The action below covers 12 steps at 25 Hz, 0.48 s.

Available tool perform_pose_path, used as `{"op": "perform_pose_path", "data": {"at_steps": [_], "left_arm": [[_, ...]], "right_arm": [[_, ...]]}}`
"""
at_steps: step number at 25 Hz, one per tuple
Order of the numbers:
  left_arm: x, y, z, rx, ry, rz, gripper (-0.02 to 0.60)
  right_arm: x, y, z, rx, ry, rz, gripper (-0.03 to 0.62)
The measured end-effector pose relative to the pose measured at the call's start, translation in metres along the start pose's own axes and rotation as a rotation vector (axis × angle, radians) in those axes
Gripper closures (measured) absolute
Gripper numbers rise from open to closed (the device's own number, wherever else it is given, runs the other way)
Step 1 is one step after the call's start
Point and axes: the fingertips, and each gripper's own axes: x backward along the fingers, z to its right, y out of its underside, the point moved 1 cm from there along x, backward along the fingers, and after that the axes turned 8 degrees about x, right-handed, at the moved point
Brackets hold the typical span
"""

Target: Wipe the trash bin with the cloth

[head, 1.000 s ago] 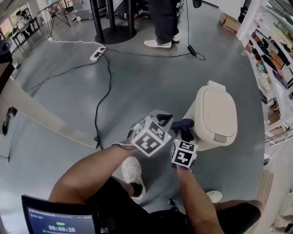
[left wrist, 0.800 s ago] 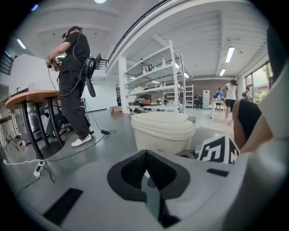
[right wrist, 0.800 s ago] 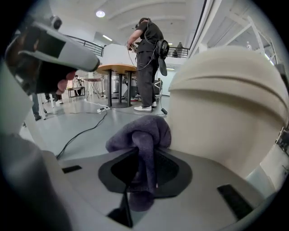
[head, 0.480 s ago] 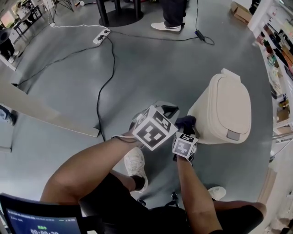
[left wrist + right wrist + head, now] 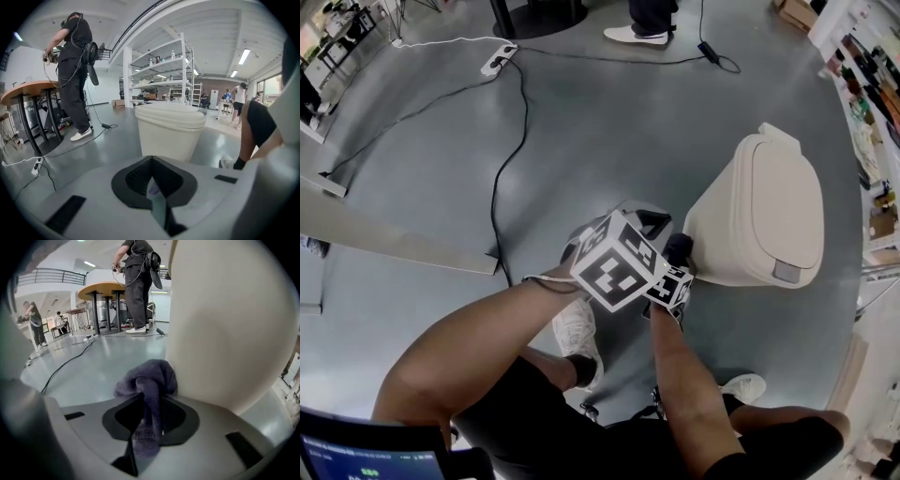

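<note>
A cream trash bin (image 5: 769,211) with its lid down stands on the grey floor; it shows upright in the left gripper view (image 5: 171,129). My right gripper (image 5: 677,255) is shut on a dark purple cloth (image 5: 678,246), pressed to the bin's left side wall low down. In the right gripper view the bunched cloth (image 5: 151,378) sticks out of the right gripper (image 5: 146,401) and touches the bin wall (image 5: 234,324). My left gripper (image 5: 649,223) hovers just left of the cloth, short of the bin. It is shut (image 5: 151,164) with nothing held.
A black cable (image 5: 502,169) runs across the floor to a power strip (image 5: 497,61) at the far left. A person's white shoes (image 5: 637,36) stand at the top. Shelving (image 5: 872,84) lines the right edge. My own white shoe (image 5: 574,328) is below the grippers.
The right gripper has slid the cloth a little along the bin's side. The left gripper's cube now overlaps the right one. The head view has shifted closer to the bin.
</note>
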Motion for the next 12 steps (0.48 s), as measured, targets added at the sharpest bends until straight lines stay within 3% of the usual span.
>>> {"op": "perform_pose_path", "data": {"at_steps": [5,12], "left_arm": [[0.002,-0.006,-0.013,0.034,-0.052,0.014,0.584],[0.026,-0.030,-0.037,0.089,-0.127,0.111,0.584]], "right_arm": [[0.017,-0.021,-0.007,0.000,-0.009,0.081,0.513],[0.087,-0.109,0.008,-0.025,0.046,0.326,0.513]]}}
